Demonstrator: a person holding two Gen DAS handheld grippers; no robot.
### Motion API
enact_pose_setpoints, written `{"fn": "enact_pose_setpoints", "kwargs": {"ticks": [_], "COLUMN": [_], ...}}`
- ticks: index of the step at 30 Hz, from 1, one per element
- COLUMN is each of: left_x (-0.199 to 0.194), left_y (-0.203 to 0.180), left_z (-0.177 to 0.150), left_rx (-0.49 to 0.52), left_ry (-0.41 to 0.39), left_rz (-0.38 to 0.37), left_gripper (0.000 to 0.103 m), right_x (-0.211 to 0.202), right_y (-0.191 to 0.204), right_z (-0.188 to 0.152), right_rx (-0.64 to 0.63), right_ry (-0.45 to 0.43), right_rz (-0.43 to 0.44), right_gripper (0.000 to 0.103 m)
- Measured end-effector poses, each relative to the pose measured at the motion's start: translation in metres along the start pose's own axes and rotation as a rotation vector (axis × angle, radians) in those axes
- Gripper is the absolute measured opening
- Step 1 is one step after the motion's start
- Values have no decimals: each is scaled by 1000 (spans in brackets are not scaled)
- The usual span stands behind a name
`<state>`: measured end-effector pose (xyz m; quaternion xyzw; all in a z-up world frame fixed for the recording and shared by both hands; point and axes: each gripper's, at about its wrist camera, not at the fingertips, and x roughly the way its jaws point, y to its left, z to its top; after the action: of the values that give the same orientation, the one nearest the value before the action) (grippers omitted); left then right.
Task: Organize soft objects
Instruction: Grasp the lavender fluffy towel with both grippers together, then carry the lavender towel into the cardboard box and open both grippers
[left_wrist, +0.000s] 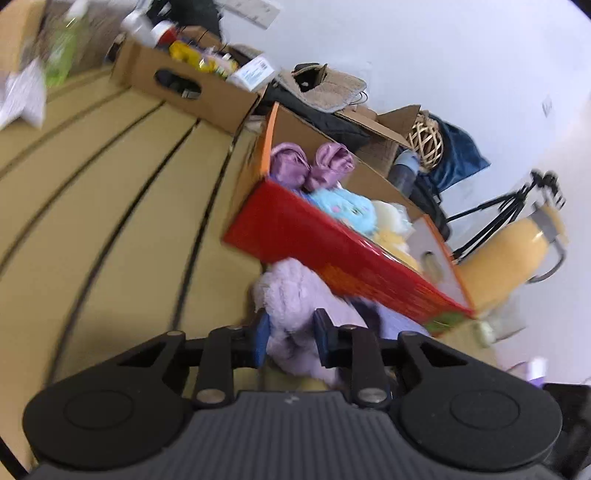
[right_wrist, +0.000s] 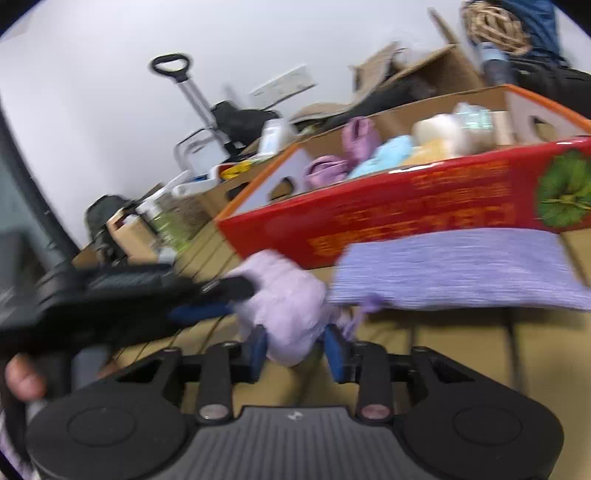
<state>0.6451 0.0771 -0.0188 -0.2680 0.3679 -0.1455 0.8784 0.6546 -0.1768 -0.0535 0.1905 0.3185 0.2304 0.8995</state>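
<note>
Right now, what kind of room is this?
Probably a storage or work room: open cardboard boxes full of odds and ends, a camera tripod by the white wall, and a red box of plush toys.

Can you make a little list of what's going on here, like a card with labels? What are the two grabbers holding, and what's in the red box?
left gripper: shut on the fluffy lilac toy
right gripper: shut on the same fluffy lilac toy
toy's place: on the table, outside the red box
inside box: purple satin bows, blue plush, cream plush
beside box: purple knit cloth
picture: blurry
</note>
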Motion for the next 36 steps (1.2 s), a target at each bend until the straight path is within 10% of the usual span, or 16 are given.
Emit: {"fn": "enact_pose_setpoints", "kwargs": {"ticks": [7, 11, 15, 18, 28, 36], "left_x": [-45, -30, -18, -18, -53, 30], "left_y": [-25, -24, -11, -8, -45, -141], "left_z": [-35, -35, -37, -40, -37, 46], "left_rx": [106, 129, 86, 93, 170, 238], "left_ry": [-106, -91, -65, -68, -153, -68], "left_rz": [-7, 41, 38, 28, -123, -223], "left_gripper": [53, 52, 29, 26, 24, 23], "right_x": [-63, -73, -49, -20, -70, -121], "right_y": [-12, -20, -19, -26, -1, -34], "right_z": [-3, 0, 2, 1, -5, 96], "right_rx": [-93, -44, 29, 117, 13, -54], "right_ry": [-25, -33, -36, 1, -75, -238], "right_rz": [19, 89, 117, 66, 109, 20], "right_gripper": [19, 50, 48, 27, 18, 18]}}
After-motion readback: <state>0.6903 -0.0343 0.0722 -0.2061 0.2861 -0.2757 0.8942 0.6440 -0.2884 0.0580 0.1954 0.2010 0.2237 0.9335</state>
